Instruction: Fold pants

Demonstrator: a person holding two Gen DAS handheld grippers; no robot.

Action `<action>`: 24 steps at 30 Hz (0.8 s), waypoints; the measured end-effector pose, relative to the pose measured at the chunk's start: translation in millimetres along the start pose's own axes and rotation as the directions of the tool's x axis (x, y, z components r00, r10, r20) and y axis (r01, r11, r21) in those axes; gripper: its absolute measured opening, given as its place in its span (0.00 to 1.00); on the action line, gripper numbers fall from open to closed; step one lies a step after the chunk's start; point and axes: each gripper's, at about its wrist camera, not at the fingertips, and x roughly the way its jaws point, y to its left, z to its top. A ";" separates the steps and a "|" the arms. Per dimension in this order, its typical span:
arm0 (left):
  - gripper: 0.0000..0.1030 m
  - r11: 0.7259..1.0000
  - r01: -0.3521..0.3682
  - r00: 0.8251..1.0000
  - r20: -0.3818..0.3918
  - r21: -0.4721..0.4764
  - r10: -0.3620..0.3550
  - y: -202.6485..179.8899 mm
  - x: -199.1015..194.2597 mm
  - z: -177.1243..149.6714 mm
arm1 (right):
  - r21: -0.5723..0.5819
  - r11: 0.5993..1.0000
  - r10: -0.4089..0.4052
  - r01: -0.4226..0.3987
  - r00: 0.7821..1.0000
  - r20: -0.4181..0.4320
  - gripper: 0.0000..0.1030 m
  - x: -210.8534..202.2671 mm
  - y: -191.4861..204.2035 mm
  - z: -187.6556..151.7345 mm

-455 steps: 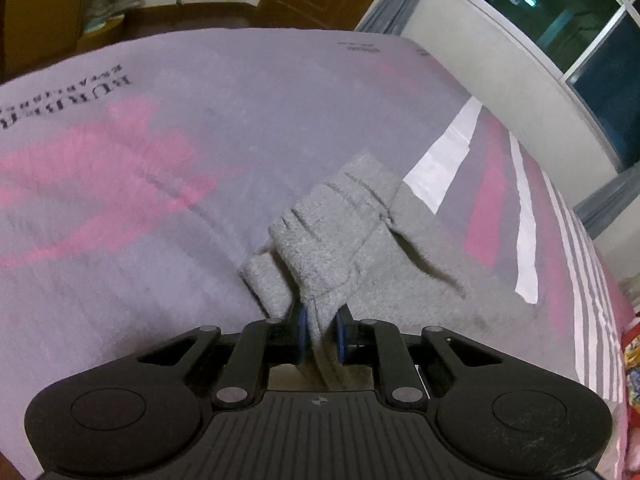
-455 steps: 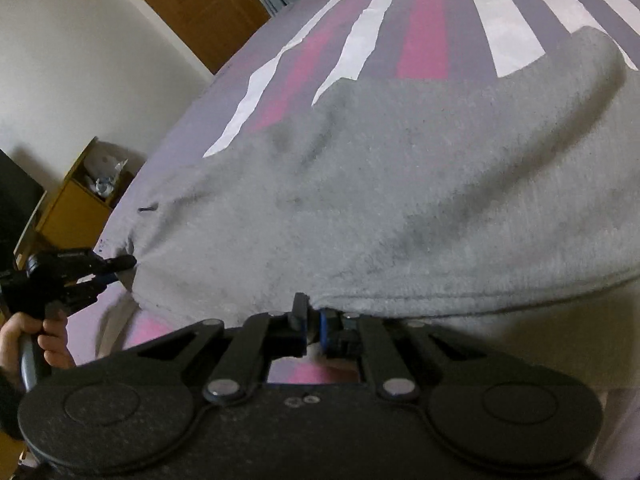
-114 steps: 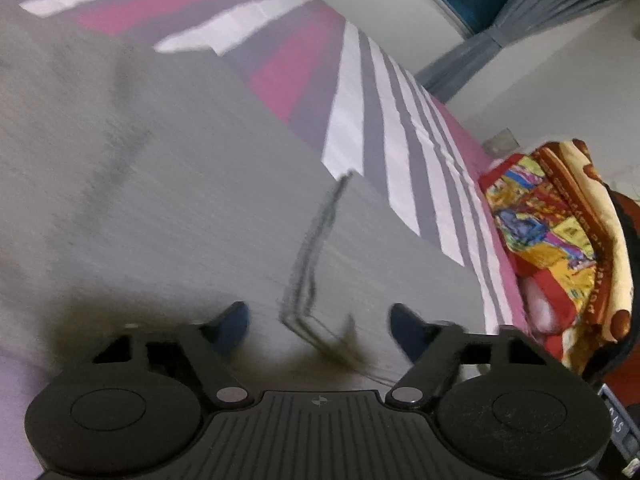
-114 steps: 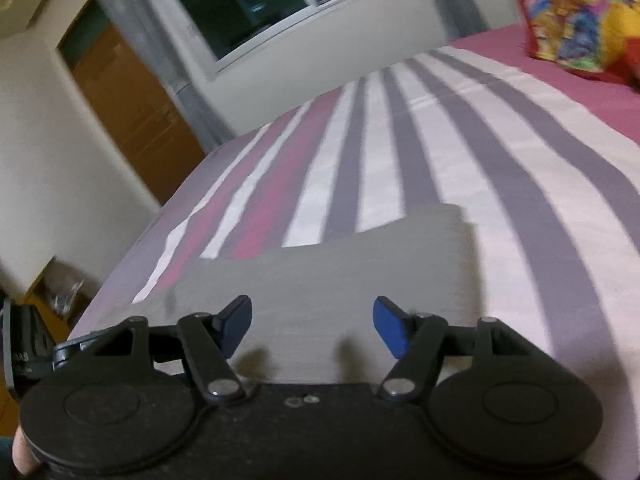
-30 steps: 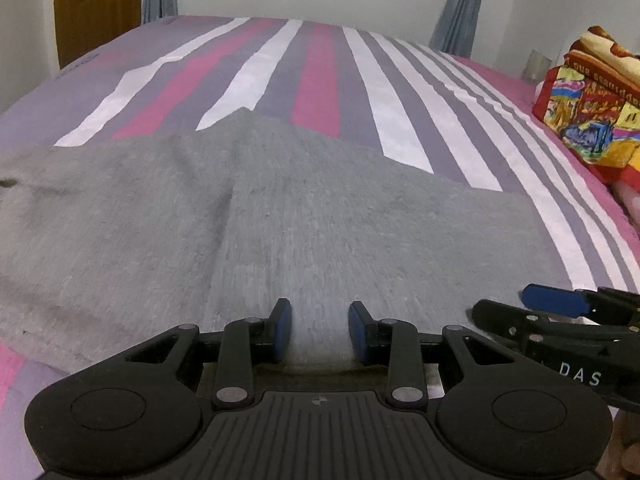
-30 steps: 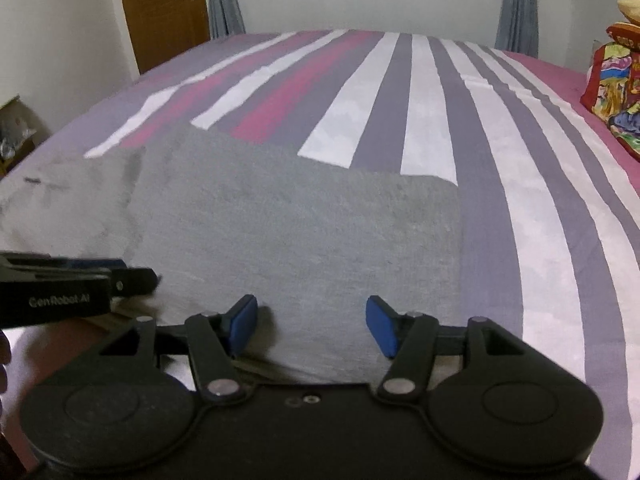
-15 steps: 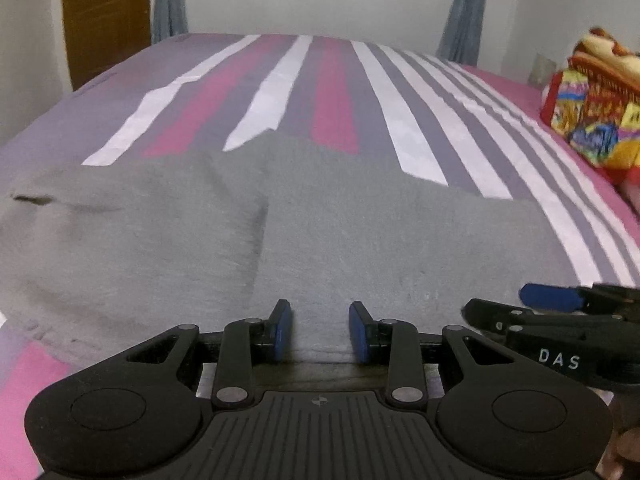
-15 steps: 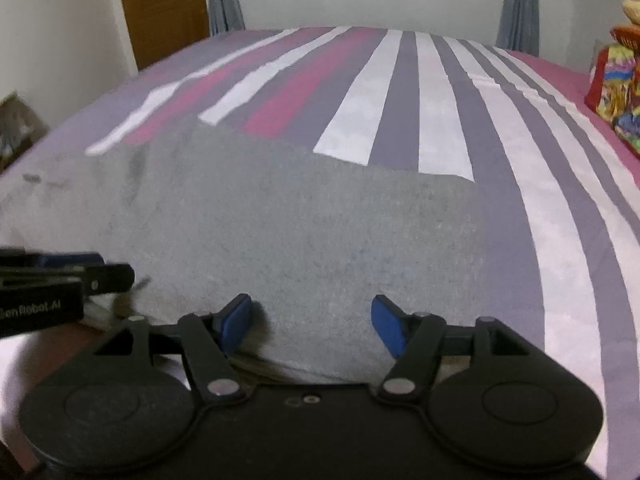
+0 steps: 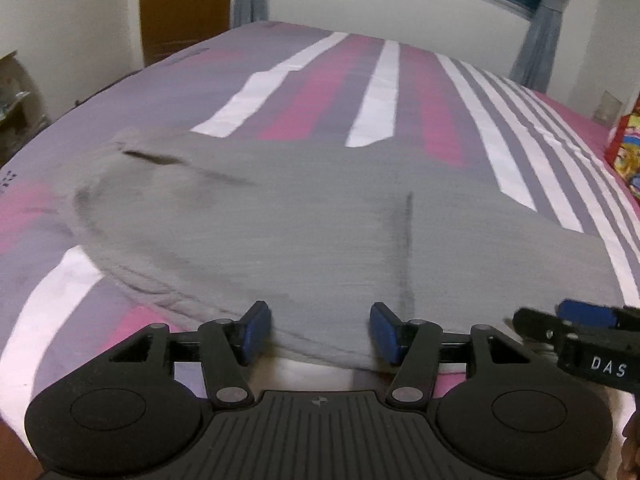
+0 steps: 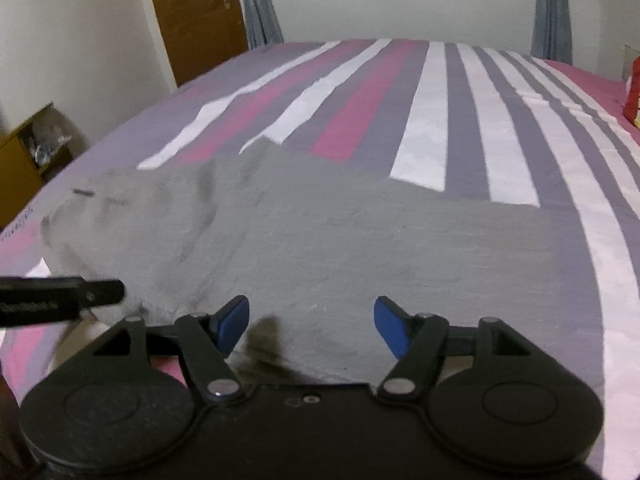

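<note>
The grey pants [image 9: 304, 224] lie flat on the striped bed, doubled over, with a dark crease line near the front edge. My left gripper [image 9: 320, 332] hovers at that front edge. Its jaws are opening, the hem lies between the blue pads and neither pad presses on it. In the right wrist view the pants [image 10: 352, 240] fill the middle. My right gripper [image 10: 311, 326] is at their near edge, its jaws opening over the cloth without touching it. Each gripper shows in the other's view: the right gripper [image 9: 580, 320] and the left gripper [image 10: 60, 296].
The striped pink, white and purple bedspread [image 9: 360, 80] stretches far beyond the pants. A wooden door [image 10: 192, 12] and curtains stand behind the bed. A colourful bundle [image 9: 628, 148] lies at the bed's right edge and a low wooden shelf [image 10: 24, 152] on the left.
My left gripper's jaws have spread wide from a narrow gap at the pants' hem, and its view has swung left towards the waist end. The right jaws have widened slightly.
</note>
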 end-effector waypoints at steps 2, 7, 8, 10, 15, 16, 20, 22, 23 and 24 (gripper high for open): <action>0.55 1.000 -0.006 1.000 -0.004 -0.021 0.005 9.4 0.9 -0.2 | -0.003 1.000 0.001 -0.001 1.000 -0.015 0.67 4.3 3.9 -0.7; 0.56 0.996 -0.017 1.000 -0.011 -0.086 0.016 32.1 4.7 3.1 | 0.001 1.000 0.018 -0.018 0.999 0.048 0.67 -4.2 12.7 11.0; 0.56 0.995 -0.020 1.000 -0.013 -0.098 0.019 37.1 6.1 4.3 | -0.001 1.000 0.020 -0.020 0.998 0.053 0.67 -4.1 14.0 13.2; 0.57 0.992 -0.031 0.999 -0.012 -0.122 0.030 47.4 8.5 5.4 | -0.010 1.000 0.019 -0.019 0.999 0.049 0.67 0.6 16.6 15.6; 0.61 0.982 -0.040 0.999 -0.028 -0.184 0.036 73.3 14.2 3.3 | -0.050 0.999 0.003 -0.005 0.999 -0.034 0.67 22.2 25.2 4.3; 0.64 0.980 -0.044 0.999 -0.026 -0.193 0.039 77.9 14.7 2.6 | -0.052 0.999 0.000 -0.001 0.999 -0.032 0.68 22.0 26.4 3.8; 0.65 0.969 -0.033 0.999 -0.020 -0.243 0.029 99.8 18.2 2.5 | -0.017 0.999 0.031 -0.031 1.000 -0.002 0.67 17.9 29.0 8.4; 0.65 0.961 -0.022 1.000 -0.022 -0.277 0.016 111.0 20.5 1.5 | -0.035 0.999 0.031 -0.032 0.999 -0.016 0.68 22.6 33.5 9.6; 0.65 0.952 -0.010 1.000 -0.023 -0.305 0.003 118.9 22.3 0.7 | -0.042 0.999 0.027 -0.028 0.999 -0.026 0.68 25.9 34.9 9.0; 0.65 0.943 0.001 1.000 -0.022 -0.333 -0.009 125.8 23.2 -0.4 | -0.042 0.999 0.023 -0.024 0.999 -0.026 0.68 27.9 35.2 7.9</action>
